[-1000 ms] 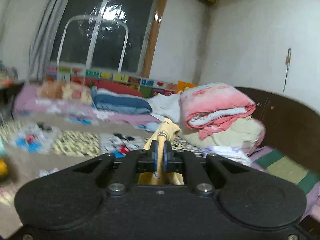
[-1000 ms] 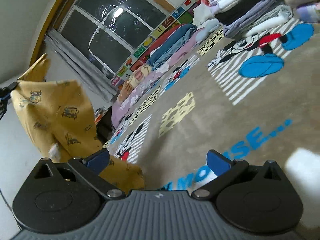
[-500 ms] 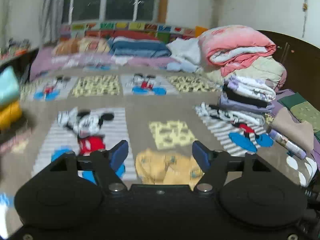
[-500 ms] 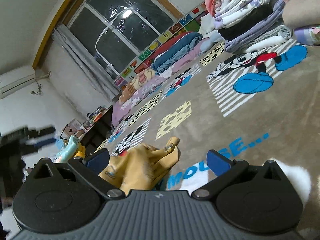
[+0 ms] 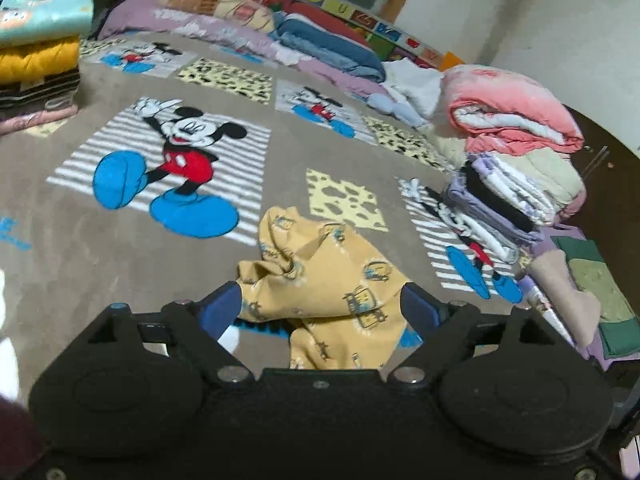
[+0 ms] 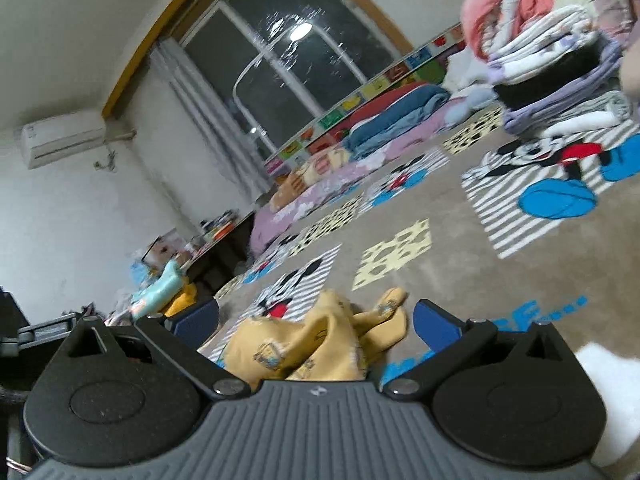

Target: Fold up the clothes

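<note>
The yellow printed garment (image 5: 328,280) lies crumpled in a heap on the cartoon blanket (image 5: 120,240). Both the left gripper (image 5: 320,308) and the right gripper (image 6: 316,320) are spread wide above it, gripping nothing.

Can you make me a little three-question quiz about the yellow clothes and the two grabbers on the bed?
1. True or false: the left gripper is clamped shut on the yellow garment.
2. How does the yellow garment lie on the cartoon blanket? A) neatly folded B) crumpled in a heap C) hanging in the air
3. Fill in: the right gripper has its jaws ____.

Key: 1 false, its jaws are open with the garment lying loose between them. 2 B. 3 open.
</note>
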